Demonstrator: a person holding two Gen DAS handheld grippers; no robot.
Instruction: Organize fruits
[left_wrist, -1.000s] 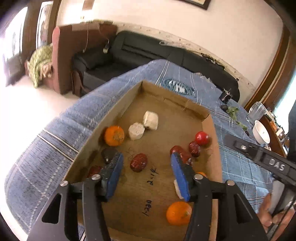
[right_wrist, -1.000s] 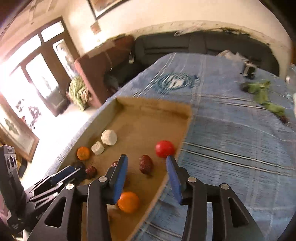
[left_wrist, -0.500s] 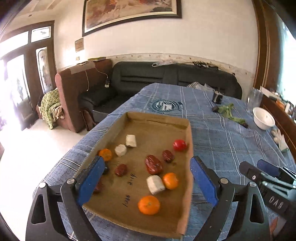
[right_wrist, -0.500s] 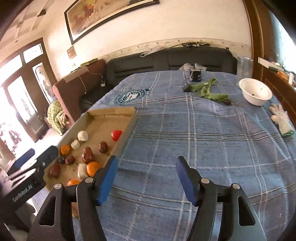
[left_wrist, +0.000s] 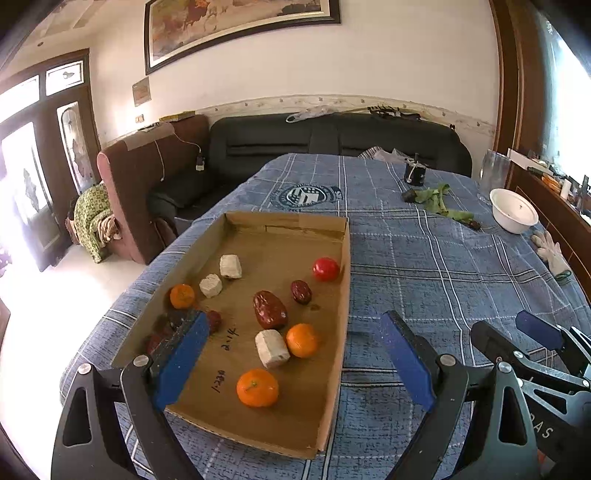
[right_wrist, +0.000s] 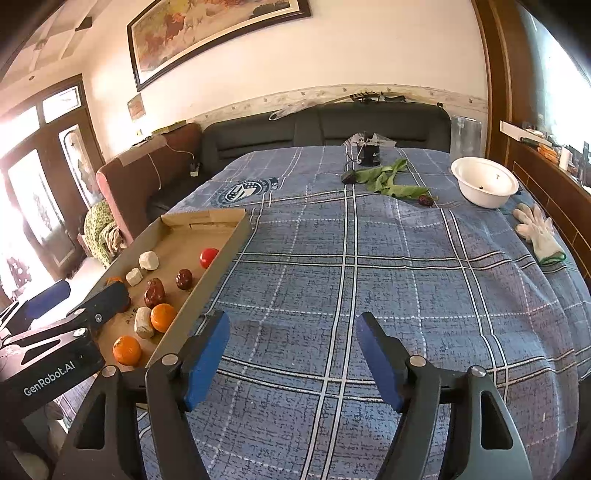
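A shallow cardboard tray (left_wrist: 341, 295) (right_wrist: 221, 254) lies on the blue plaid tablecloth. It holds three oranges, one nearest me (left_wrist: 257, 387) (right_wrist: 126, 350), a red tomato (left_wrist: 325, 269) (right_wrist: 208, 256), dark red dates (left_wrist: 269, 309) (right_wrist: 154, 292) and pale white chunks (left_wrist: 272, 348) (right_wrist: 149, 260). My left gripper (left_wrist: 291, 363) is open and empty, held above the tray's near end. My right gripper (right_wrist: 291, 360) is open and empty above bare cloth, right of the tray.
A white bowl (right_wrist: 484, 181) (left_wrist: 514, 210), green leaves (right_wrist: 388, 181) with a lone date (right_wrist: 425, 200), a dark cup (right_wrist: 369, 154) and a white glove (right_wrist: 539, 232) lie at the far right. A black sofa (left_wrist: 332, 136) stands behind the table.
Both grippers have pulled back and risen from just over the fruit, and their jaws have opened wider. The fruit in the tray has not moved.
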